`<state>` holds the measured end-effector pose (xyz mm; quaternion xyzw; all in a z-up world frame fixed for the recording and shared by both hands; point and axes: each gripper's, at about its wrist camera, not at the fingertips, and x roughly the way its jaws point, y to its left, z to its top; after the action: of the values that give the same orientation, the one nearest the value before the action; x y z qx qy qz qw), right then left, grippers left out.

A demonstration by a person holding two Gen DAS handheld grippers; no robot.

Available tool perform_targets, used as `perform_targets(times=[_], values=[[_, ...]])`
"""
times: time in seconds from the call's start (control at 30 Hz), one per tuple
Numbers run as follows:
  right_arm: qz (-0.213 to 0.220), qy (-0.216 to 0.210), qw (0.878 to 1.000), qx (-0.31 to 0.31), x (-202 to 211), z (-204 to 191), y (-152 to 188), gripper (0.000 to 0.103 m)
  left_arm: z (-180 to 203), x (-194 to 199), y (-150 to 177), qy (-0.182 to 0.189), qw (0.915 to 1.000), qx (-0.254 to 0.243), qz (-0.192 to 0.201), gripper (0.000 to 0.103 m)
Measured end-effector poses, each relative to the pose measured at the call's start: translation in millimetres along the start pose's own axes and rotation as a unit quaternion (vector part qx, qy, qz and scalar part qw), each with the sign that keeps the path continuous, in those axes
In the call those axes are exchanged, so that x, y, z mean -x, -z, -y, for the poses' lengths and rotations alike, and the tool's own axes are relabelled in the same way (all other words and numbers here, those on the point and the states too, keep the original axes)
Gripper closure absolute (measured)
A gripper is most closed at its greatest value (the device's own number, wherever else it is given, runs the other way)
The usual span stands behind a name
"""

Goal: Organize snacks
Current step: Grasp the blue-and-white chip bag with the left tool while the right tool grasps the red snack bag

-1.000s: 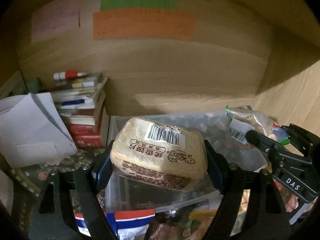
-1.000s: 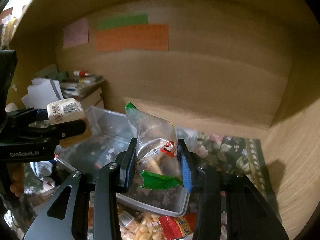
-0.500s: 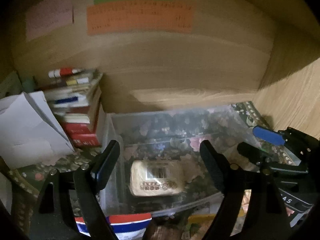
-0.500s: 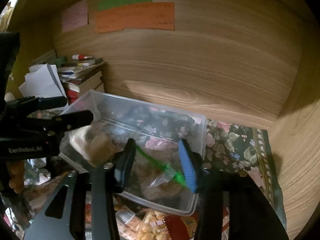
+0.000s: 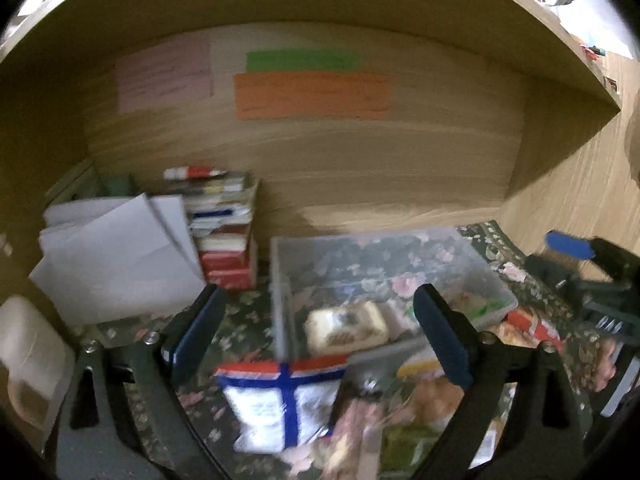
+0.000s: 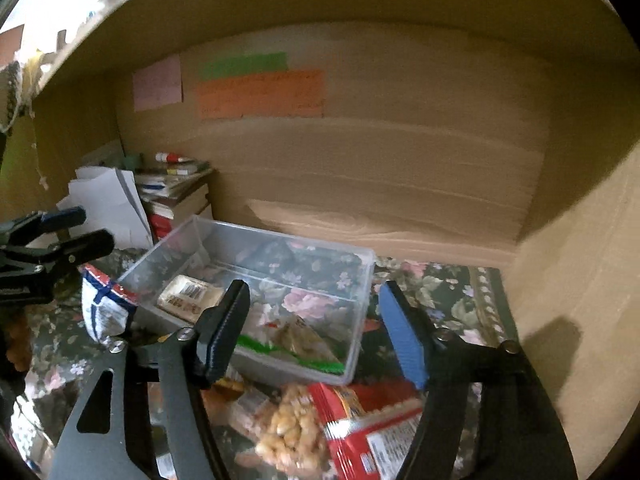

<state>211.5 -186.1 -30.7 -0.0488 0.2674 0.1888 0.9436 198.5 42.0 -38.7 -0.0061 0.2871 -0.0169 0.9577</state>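
Motion blur smears print on tan barcoded snack pack (image 6: 190, 298) and green-edged clear snack bag (image 6: 298, 342), both inside clear plastic bin (image 6: 362, 308). Left gripper (image 5: 316, 330) and right gripper (image 6: 316, 330) spread wide, empty. Red peanut packet (image 6: 360, 432) cut off by frame edge.

Motion blur smears the left wrist view, so the barcode label on the tan wrapped biscuit block (image 5: 346, 327) cannot be read. Writing on the long orange paper strip (image 6: 260, 94) is too faint to make out. The red printed snack bag (image 6: 372, 432) runs off the bottom edge, and the clear peanut packet (image 6: 294, 428) lies partly behind a black finger.
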Motion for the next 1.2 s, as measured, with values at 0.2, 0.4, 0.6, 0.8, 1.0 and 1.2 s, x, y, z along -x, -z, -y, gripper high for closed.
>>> perform_targets(times=[0.2, 0.4, 0.6, 0.8, 1.0, 1.2], values=[[0.011, 0.014, 1.000, -0.021, 28, 14, 18, 0.032, -22, 5, 32, -0.012, 0.9993, 0.020, -0.030, 0.005], [-0.007, 0.034, 0.998, -0.043, 35, 26, 46, 0.025, -34, 1, 64, -0.011, 0.9975, 0.041, -0.057, 0.004], [-0.036, 0.043, 0.997, -0.056, 34, 32, 75, 0.020, -35, -14, 86, -0.011, 0.9956, 0.049, -0.079, 0.002], [-0.058, 0.050, 0.995, -0.068, 32, 39, 96, 0.017, -32, -36, 95, -0.014, 0.9937, 0.047, -0.101, 0.002], [-0.099, 0.072, 0.991, -0.052, 9, 43, 105, 0.017, -28, -49, 98, -0.022, 0.9939, 0.036, -0.102, 0.002], [-0.117, 0.082, 0.989, -0.031, -10, 46, 101, 0.017, -24, -58, 97, -0.013, 0.9939, 0.030, -0.105, 0.014]])
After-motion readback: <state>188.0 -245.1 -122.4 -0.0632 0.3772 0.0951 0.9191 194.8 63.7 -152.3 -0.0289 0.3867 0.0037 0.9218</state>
